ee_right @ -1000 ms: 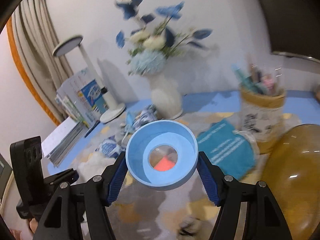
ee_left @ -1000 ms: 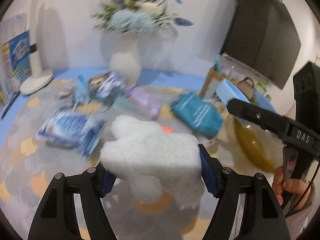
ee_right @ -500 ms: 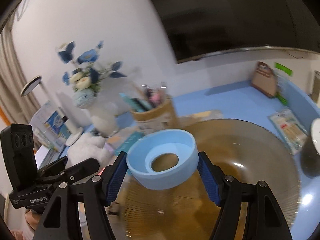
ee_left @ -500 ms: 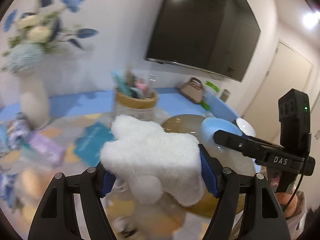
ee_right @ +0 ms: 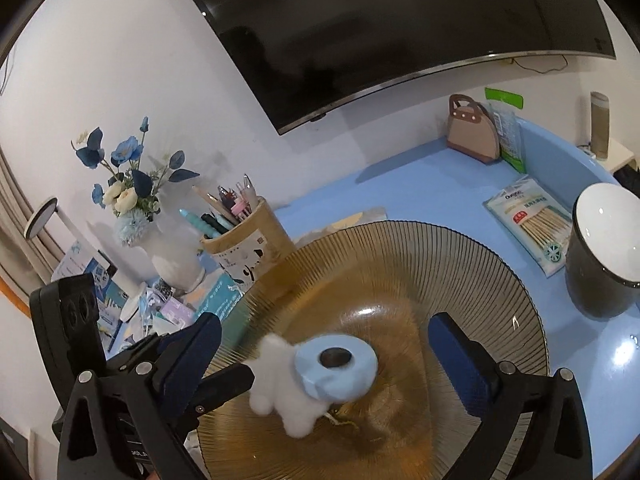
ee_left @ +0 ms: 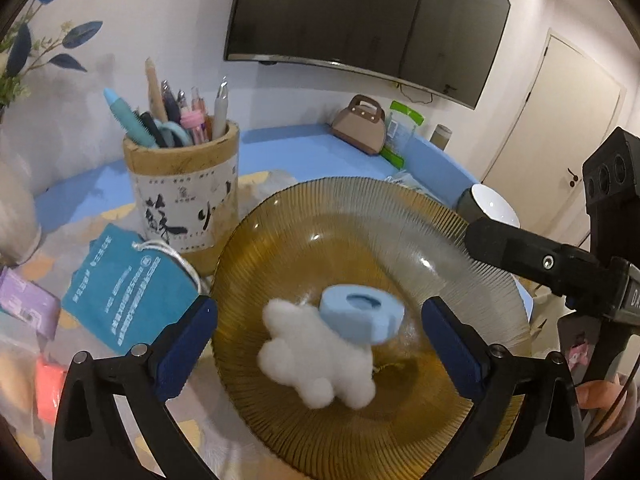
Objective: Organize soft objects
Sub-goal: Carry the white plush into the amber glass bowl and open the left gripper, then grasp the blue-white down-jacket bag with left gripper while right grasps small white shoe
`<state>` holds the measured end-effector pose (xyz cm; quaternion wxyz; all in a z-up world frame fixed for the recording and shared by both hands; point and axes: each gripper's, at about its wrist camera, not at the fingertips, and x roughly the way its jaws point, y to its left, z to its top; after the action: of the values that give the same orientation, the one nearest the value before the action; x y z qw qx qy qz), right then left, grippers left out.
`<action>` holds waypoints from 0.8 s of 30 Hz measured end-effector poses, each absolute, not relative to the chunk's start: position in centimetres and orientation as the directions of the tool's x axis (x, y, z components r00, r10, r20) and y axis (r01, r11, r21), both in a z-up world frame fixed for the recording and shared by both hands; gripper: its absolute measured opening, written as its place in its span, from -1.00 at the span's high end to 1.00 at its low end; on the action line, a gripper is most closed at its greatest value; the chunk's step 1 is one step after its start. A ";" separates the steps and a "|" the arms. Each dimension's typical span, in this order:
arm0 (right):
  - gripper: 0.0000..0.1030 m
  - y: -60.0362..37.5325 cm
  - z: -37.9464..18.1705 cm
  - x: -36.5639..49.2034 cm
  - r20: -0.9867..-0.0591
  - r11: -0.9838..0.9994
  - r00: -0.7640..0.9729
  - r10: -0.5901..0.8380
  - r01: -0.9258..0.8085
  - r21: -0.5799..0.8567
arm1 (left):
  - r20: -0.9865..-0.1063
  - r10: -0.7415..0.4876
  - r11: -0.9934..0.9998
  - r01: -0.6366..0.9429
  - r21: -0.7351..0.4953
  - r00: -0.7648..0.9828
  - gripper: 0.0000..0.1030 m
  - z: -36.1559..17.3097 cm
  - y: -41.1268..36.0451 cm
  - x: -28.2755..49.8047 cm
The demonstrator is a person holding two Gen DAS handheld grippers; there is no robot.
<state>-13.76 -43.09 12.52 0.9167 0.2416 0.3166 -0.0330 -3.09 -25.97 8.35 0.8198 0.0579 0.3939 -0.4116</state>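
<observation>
A white fluffy plush (ee_left: 320, 360) and a light blue foam ring (ee_left: 362, 318) are in the ribbed amber glass plate (ee_left: 360, 196), both blurred, the ring partly over the plush. My left gripper (ee_left: 318, 344) hovers over the plate, its jaws opening wide, and the plush sits between them untouched. My right gripper (ee_right: 324, 344) is above the same plate (ee_right: 480, 280), jaws opening as well, with the ring (ee_right: 336, 368) and plush (ee_right: 280, 392) free below. Each gripper shows at the edge of the other's view.
A pen holder (ee_left: 184, 196) and a teal pouch (ee_left: 128, 292) stand left of the plate. A dark cup with a white inside (ee_right: 604, 256), a swab pack (ee_right: 528, 224) and a small bag (ee_right: 472, 132) are to the right. A flower vase (ee_right: 172, 256) stands back left.
Both grippers swung from the cluttered area to above the amber plate. Both jaws spread apart, and the plush and the blue ring dropped out of them into the plate.
</observation>
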 end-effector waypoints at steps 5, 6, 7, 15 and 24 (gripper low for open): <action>-1.00 -42.5 12.6 -13.7 -0.606 0.878 0.790 0.095 0.221 0.425 | -0.678 -0.618 0.682 0.700 -0.210 0.398 -0.98 9.2 -24.1 -3.1; -1.00 -42.0 12.9 -13.6 -0.604 0.881 0.791 0.097 0.215 0.422 | -0.673 -0.614 0.690 0.694 -0.205 0.412 -0.98 9.5 -23.5 -3.0; -1.00 -41.6 13.0 -13.6 -0.602 0.883 0.793 0.097 0.209 0.419 | -0.669 -0.612 0.695 0.690 -0.202 0.421 -0.98 9.7 -23.0 -3.0; -1.00 -35.3 15.8 -12.5 -0.577 0.929 0.808 0.121 0.112 0.352 | -0.637 -0.542 0.795 0.580 -0.179 0.547 -0.98 12.6 -14.7 -0.9; -1.00 -27.2 16.5 -11.0 -0.573 0.941 0.792 0.211 -0.005 0.340 | -0.623 -0.385 0.895 0.441 -0.070 0.681 -0.98 13.3 -2.7 1.7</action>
<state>-10.96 -27.20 16.49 0.9326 0.1624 0.3171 0.0578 1.65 -2.69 13.34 0.9159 0.0430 0.3294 -0.2255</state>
